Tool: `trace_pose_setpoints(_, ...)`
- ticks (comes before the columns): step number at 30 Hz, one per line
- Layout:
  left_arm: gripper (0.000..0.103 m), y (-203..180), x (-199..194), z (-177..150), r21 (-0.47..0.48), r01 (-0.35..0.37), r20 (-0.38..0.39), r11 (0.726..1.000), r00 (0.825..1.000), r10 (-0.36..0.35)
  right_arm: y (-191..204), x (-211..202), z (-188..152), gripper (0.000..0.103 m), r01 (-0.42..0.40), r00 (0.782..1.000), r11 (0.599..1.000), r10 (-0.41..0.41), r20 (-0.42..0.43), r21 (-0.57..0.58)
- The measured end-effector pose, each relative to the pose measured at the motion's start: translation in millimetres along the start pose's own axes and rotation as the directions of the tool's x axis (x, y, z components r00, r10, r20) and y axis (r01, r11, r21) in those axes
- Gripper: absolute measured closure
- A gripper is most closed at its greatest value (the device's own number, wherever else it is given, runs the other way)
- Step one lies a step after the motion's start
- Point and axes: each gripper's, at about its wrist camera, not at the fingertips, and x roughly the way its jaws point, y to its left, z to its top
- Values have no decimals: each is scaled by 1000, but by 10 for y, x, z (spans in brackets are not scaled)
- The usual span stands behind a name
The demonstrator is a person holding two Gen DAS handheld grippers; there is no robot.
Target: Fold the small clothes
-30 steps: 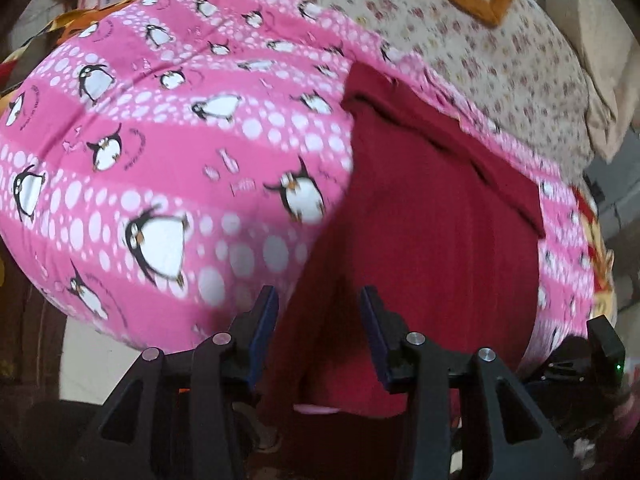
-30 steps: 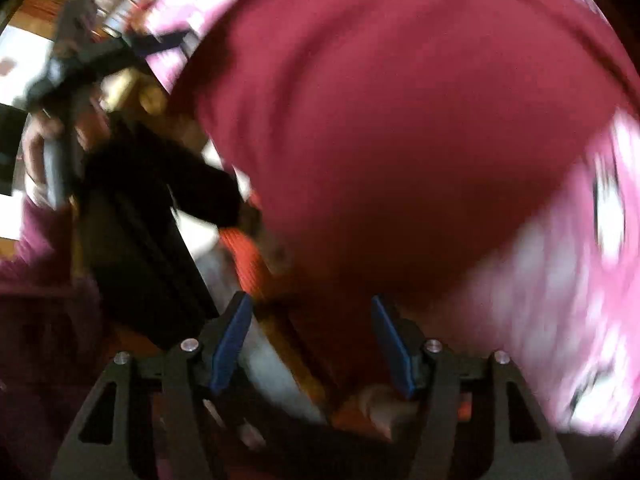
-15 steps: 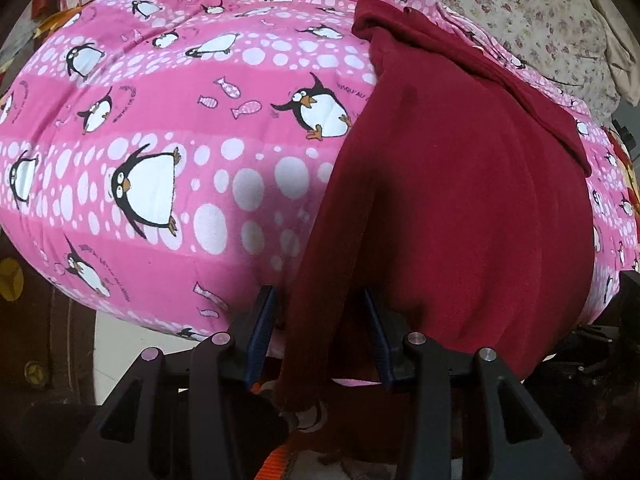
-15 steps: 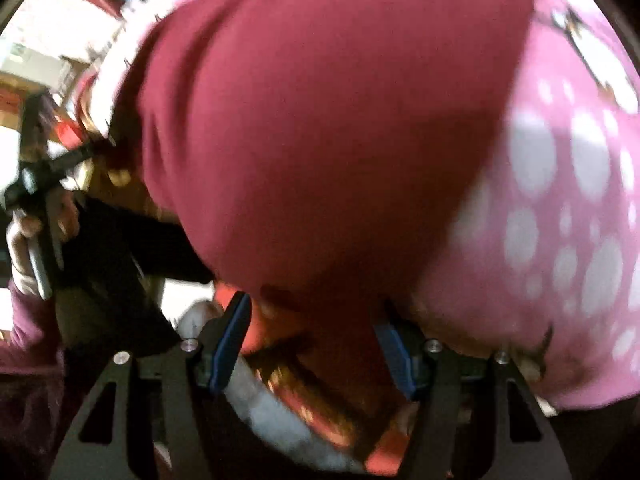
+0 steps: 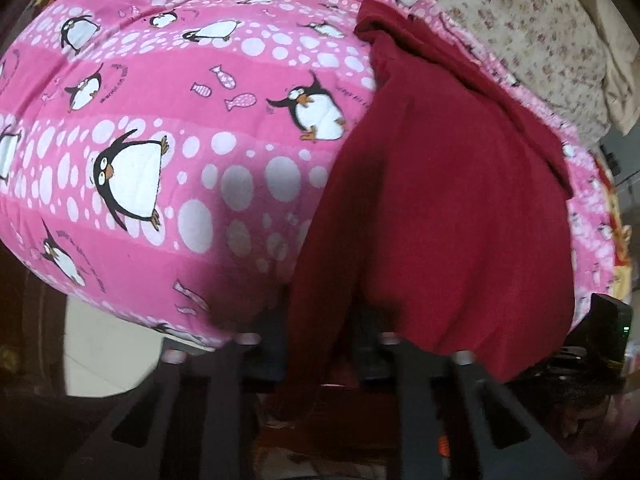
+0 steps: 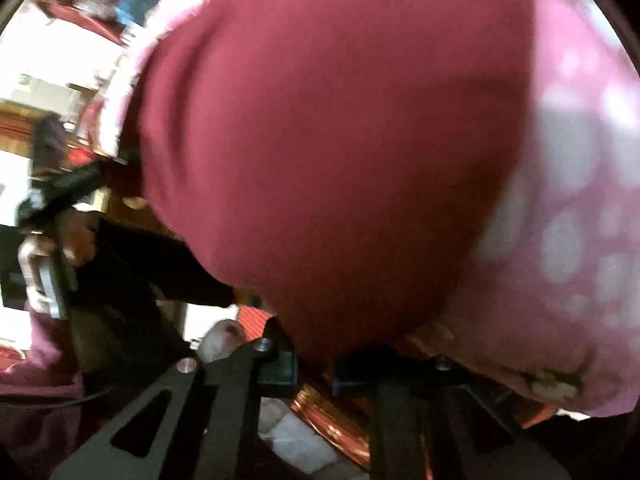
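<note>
Left wrist view: a dark red garment [image 5: 440, 208] is seen spread over a pink penguin-print blanket [image 5: 180, 152], its near hem hanging off the blanket's front edge. The left gripper [image 5: 316, 360] is seen clamped on the left corner of that hem; a fold of red cloth is pinched between the blurred fingers [image 5: 264, 360]. A floral bedsheet [image 5: 540, 32] is noted beyond the blanket, at upper right. Pale floor [image 5: 104, 348] is visible below the blanket edge at lower left.

Right wrist view: the frame is blurred. The same garment [image 6: 340, 140] fills most of the picture, with the blanket [image 6: 580, 220] at its right. The right gripper [image 6: 314, 368] is placed at the garment's lower edge; its jaws are closing, and red cloth is caught between the blue pads [image 6: 286, 364]. At left, a hand [image 6: 48, 248] is seen on the handle of the other gripper.
</note>
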Motion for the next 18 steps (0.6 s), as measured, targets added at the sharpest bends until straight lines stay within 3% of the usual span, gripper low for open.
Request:
trace_pose_setpoints(4, 103, -17, -209, -39, -38, 151, 8, 988, 989, -151, 177, -630, -59, 94, -182, 977, 982, 186, 105, -40)
trace_pose_setpoints(9, 103, -14, -554, -10, -76, 318, 58, 945, 948, -314, 330, -1257, -207, 95, -271, 940, 955, 290, 181, -123)
trace_pose_setpoints(14, 103, -203, -855, 262, -33, 394, 152, 918, 910, -386, 258, -1584, -106, 95, -343, 880, 932, 364, 306, -122)
trace_pose_setpoints(18, 103, -405, -996, 657, 11, 390, 229, 921, 895, -382, 125, -1803, 137, 95, -360, 829, 928, 366, 424, -98)
